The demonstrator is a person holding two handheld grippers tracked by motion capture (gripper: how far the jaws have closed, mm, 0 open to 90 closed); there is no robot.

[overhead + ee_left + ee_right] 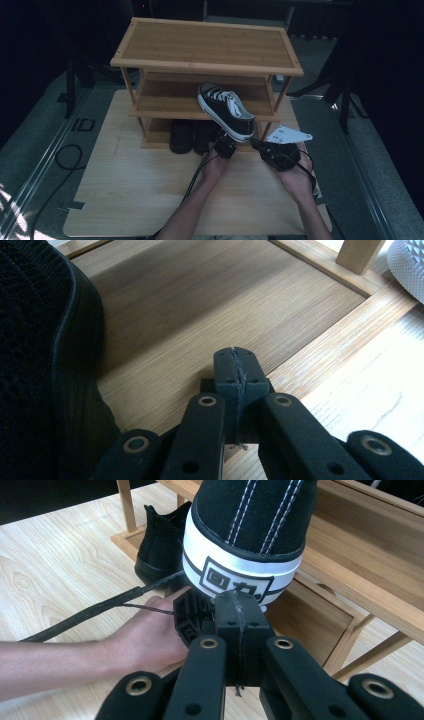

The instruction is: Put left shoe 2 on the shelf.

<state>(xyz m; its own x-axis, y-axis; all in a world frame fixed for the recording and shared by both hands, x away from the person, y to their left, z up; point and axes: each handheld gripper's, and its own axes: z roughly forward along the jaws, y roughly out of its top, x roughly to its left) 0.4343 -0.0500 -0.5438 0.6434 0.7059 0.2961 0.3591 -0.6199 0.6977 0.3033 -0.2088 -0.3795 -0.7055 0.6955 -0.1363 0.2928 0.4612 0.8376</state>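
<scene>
A black-and-white canvas sneaker [225,107] lies tilted, its toe on the middle shelf of a bamboo shoe rack [207,45] and its heel [250,530] hanging out over the front. My left gripper [225,145] is shut with nothing between its jaws. In the left gripper view its tip [235,357] hovers over the bottom shelf [200,315] beside a black shoe [40,365]. My right gripper [257,144] is shut too, and its tip [239,602] sits right under the sneaker's white heel band. The left gripper [192,615] is close beside it.
Two black shoes [182,136] stand on the bottom shelf. The rack rests on a light wooden board [140,185] with bare room toward me and to the left. A cable [197,175] trails back along my left forearm. Dark floor and stands surround the board.
</scene>
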